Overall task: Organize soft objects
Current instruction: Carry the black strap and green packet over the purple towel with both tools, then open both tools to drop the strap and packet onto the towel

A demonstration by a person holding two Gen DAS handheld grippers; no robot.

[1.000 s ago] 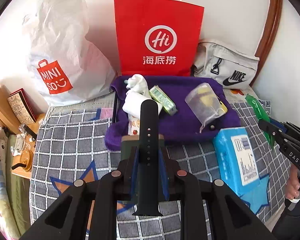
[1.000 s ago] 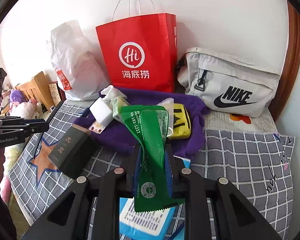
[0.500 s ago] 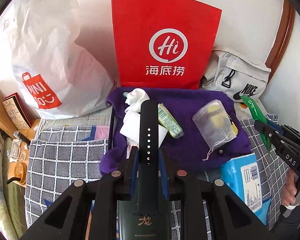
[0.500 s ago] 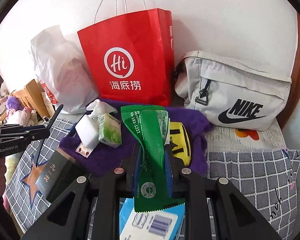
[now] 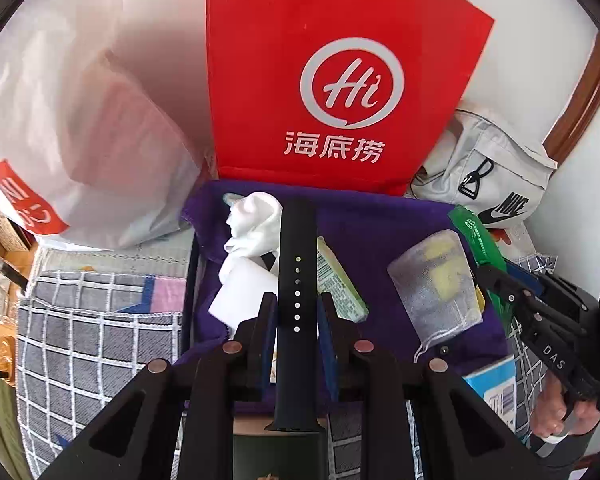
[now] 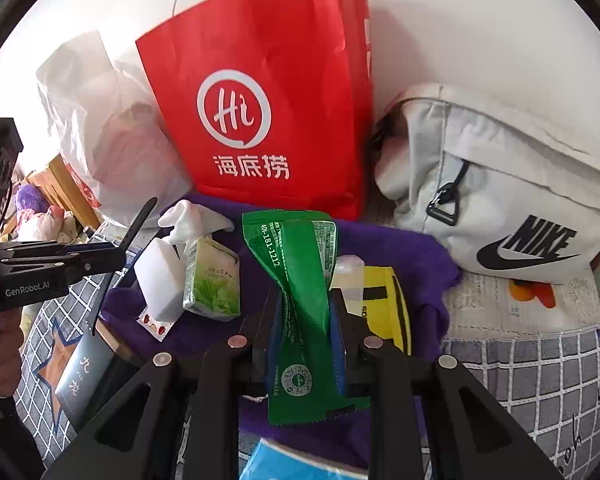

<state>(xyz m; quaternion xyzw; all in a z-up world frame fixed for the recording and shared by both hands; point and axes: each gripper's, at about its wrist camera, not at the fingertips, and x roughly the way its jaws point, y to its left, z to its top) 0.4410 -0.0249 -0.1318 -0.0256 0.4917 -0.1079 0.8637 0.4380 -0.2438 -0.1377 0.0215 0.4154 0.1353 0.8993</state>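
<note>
Bed [image 6: 540, 364], checked cover; purple towel [image 5: 380, 220] by wall. L hand-held gripper [image 5: 296, 312] clamps black strap [image 5: 294, 280]; R hand-held gripper [image 6: 306, 312] clamps green packet [image 6: 300, 280], both over towel.

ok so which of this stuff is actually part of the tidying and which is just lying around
Part of the job:
- black watch strap in the left gripper
- green packet in the right gripper
- purple towel and the things on it: white cloth, tissue pack, mesh pouch

Just lying about:
- red paper bag
- white plastic bag
- grey Nike bag
</note>
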